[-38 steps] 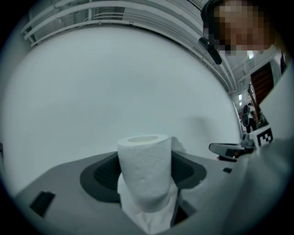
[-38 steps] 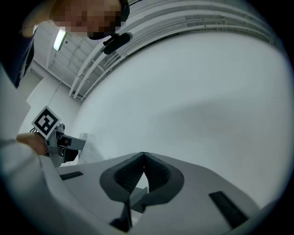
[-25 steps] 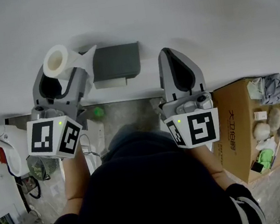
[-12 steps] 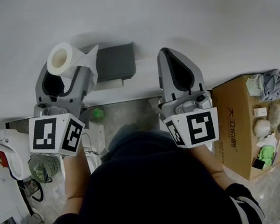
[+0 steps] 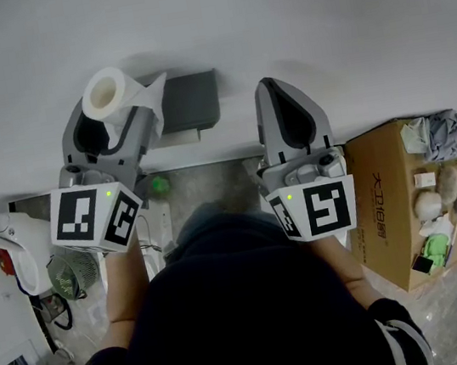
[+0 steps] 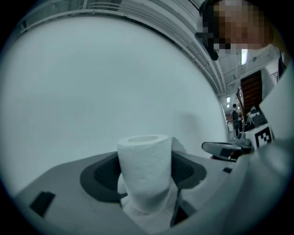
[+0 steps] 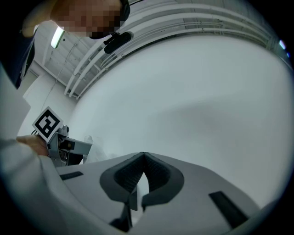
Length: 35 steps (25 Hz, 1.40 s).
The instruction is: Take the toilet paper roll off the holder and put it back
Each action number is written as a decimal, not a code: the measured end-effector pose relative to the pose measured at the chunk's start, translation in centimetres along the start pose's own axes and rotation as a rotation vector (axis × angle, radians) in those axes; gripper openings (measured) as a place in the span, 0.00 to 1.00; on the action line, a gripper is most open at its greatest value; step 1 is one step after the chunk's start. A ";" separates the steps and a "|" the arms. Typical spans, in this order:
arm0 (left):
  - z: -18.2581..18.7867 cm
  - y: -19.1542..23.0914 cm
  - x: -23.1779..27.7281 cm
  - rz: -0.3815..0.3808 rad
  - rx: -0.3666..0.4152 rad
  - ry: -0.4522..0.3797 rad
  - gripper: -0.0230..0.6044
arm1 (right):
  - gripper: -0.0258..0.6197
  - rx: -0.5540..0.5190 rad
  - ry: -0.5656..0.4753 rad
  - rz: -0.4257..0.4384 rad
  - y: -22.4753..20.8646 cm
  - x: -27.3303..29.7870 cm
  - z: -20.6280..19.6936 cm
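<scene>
L hand-held gripper (image 6: 145, 167) is clamped on the roll (image 5: 106, 92). Its jaws are partly spread, w/ one dark pad each side of the roll. The roll stands upright betw. them, open core end at the top in the left gripper view. A loose sheet (image 5: 154, 90) hangs off its R side. The roll is off the holder (image 5: 189, 99), held in front of the white wall (image 5: 331, 15) just L of the holder's top L corner. The sheet overlaps that corner in head view; can't tell if they touch. The holder is a dark grey box on the wall w/ a pale strip along its bottom edge. R hand-held gripper (image 7: 143, 154) is fully closed, tips meeting, nothing betw. them. It points at the wall just R of the holder. A cardboard box (image 5: 390, 195) w/ odds & ends is at head view's R edge.
</scene>
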State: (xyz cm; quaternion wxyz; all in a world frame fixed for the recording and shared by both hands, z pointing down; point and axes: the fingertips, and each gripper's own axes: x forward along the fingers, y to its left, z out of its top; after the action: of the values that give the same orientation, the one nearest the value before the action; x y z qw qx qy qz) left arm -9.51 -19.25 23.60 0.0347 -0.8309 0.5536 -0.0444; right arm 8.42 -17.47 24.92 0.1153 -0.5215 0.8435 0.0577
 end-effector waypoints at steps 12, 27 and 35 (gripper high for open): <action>-0.5 -0.8 0.7 -0.024 -0.002 0.013 0.54 | 0.06 0.007 0.000 0.001 0.0 0.1 -0.2; -1.4 -1.7 2.2 -0.050 -0.002 0.032 0.54 | 0.07 0.008 0.006 -0.008 -0.4 0.4 -0.4; -2.0 -2.2 2.6 -0.063 0.011 0.045 0.54 | 0.07 0.010 0.006 -0.014 -0.5 0.3 -0.5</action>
State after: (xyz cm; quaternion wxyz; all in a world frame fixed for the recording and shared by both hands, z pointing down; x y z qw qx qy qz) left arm -6.74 -20.85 25.89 0.0254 -0.8466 0.5274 -0.0671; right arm 8.68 -18.10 25.30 0.1156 -0.5268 0.8405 0.0509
